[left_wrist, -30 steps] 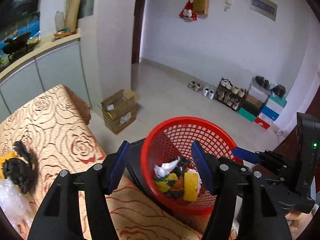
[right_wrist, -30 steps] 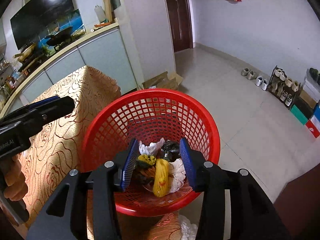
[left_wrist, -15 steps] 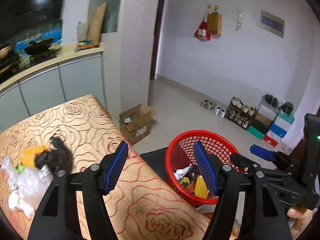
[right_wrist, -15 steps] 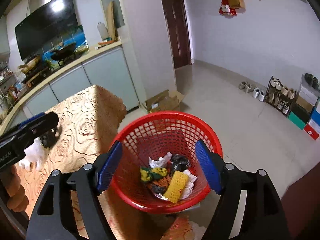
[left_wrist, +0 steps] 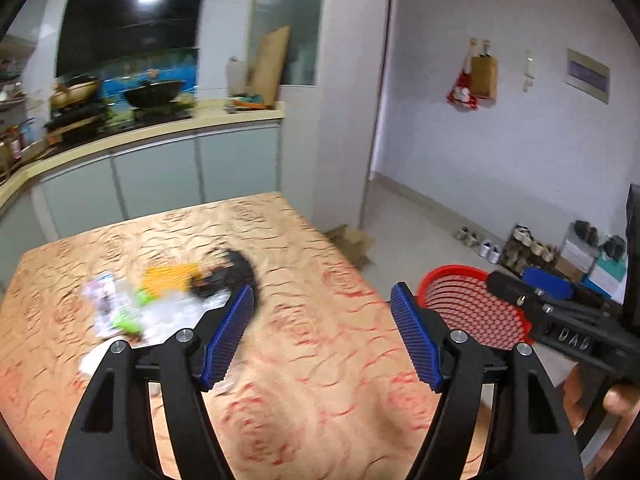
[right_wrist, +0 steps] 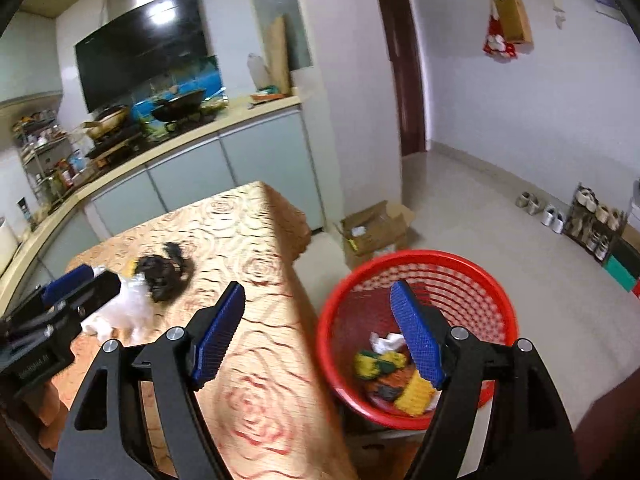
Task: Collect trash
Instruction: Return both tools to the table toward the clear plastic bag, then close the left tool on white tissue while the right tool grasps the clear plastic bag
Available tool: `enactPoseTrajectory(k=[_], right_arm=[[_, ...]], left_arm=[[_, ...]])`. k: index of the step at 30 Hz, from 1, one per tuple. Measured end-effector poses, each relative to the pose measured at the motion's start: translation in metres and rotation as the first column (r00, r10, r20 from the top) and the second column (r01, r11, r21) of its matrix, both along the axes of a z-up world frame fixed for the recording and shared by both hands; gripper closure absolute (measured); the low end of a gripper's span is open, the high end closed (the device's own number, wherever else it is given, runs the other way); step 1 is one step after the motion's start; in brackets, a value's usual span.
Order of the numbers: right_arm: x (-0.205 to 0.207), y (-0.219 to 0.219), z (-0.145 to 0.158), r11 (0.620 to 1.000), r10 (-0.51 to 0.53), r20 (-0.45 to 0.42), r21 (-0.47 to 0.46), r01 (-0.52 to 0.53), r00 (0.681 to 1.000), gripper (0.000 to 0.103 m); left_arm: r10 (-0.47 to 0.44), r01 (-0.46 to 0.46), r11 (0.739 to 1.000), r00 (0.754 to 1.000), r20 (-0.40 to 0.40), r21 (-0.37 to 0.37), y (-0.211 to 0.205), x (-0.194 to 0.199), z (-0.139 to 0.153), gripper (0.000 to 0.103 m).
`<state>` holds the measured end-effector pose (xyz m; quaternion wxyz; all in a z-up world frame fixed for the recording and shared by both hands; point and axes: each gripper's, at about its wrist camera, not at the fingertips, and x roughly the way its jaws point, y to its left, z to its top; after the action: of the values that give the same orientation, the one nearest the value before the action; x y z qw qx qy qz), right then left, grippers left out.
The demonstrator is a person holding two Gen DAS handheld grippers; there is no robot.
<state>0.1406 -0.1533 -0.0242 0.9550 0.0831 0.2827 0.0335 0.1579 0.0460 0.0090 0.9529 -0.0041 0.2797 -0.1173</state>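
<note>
Both grippers, left gripper and right gripper, spread empty, have swung from red basket toward blurry, probably plastic, trash pile on bench.

Little readable text. Right gripper body in the left wrist view carries raised letters, roughly "DAS", blurred. Left gripper side in the right wrist view has a white printed line, too smeared to read. Wall plaque lettering is illegible. Shoe boxes show no legible brand.
</note>
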Motion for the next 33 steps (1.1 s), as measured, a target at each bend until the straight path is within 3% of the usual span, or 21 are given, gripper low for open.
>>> enactPoseTrajectory(k=[8,21,25,33], right_arm=[[0.007,0.053,0.010,0.993,0.114,0.012,-0.001,-0.114,0.993,0.030],[0.016,0.122,0.016,0.970,0.243,0.009,-0.024,-0.243,0.970,0.027],[0.020,0.137,0.015,0.964,0.266,-0.001,-0.029,-0.266,0.964,0.026],[0.035,0.158,0.007,0.955,0.292,-0.030,-0.040,-0.293,0.956,0.026]], left_arm=[[0.138,-0.138,0.990,0.990,0.008,0.017,0.068,-0.017,0.002,0.034],[0.349,-0.348,0.937,0.937,-0.011,0.024,0.169,-0.038,-0.006,0.027],[0.364,-0.364,0.931,0.930,-0.041,0.029,0.185,-0.037,-0.018,0.027],[0.313,-0.308,0.949,0.944,-0.102,0.065,0.186,-0.014,-0.043,0.027]])
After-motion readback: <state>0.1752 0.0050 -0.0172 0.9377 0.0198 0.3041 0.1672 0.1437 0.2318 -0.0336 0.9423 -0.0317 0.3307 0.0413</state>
